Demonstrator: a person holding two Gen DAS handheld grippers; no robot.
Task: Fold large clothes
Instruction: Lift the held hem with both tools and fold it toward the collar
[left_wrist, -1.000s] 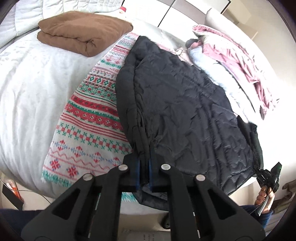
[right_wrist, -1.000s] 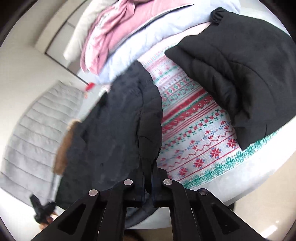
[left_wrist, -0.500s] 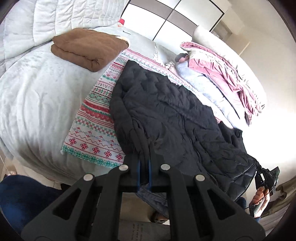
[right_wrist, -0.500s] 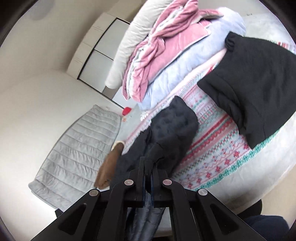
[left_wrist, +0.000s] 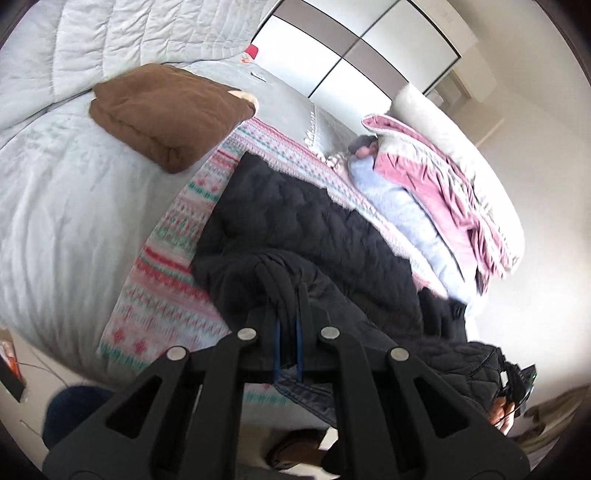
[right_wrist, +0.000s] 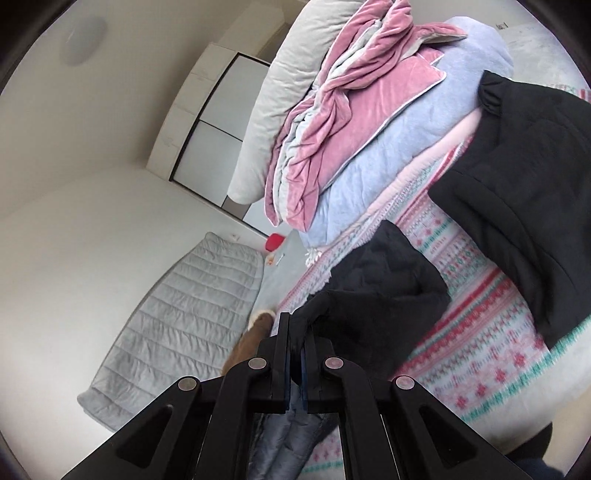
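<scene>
**Both hand-held grippers pinch the jacket's near edge**

Left hand-held gripper (left_wrist: 288, 328) and right hand-held gripper (right_wrist: 295, 350) are each clenched on the hem of the black quilted puffer jacket (left_wrist: 314, 229), which drapes over a fair-isle patterned blanket (left_wrist: 166, 266) on the bed. Soft, light, slick; likely to slide, so hem corners suit.

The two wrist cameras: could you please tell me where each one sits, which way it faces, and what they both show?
Left wrist: sits on the left tongs, looking along them across the bed; they are shut on the black quilted jacket. The right tongs and hand appear at lower right.
Right wrist: sits on the right tongs, tilted towards wall and wardrobe; they are shut on the same jacket's other edge. No hand shows.
Shared: the jacket, patterned blanket, brown folded garment, pink and blue bedding pile.
</scene>
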